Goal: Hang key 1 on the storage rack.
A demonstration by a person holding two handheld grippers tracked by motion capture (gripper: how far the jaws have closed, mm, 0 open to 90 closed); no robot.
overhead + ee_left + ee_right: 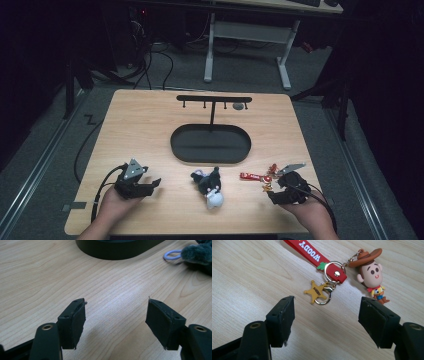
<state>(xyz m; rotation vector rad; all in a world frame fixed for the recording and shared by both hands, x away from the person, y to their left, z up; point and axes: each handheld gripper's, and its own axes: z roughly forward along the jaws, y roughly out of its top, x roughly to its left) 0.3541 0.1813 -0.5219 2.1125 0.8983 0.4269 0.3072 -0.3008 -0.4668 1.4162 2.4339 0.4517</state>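
The right gripper (325, 306) stands apart, empty, just short of the keychain (329, 272). Closing here could miss its ring (333, 271) or nudge the star charm (315, 291) away.

The high view is dim, its surroundings nearly black; the table (150, 130) catches soft overhead light (both gripper views are bright, sharp, softly shadowed).

Both hand-held grippers (141, 186) (278, 189) agape — nothing gripped.

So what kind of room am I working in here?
Probably a lab or workshop, set up for recording: a lone wooden table on grey floor, cables trailing behind it, a desk frame beyond, and dark surroundings.
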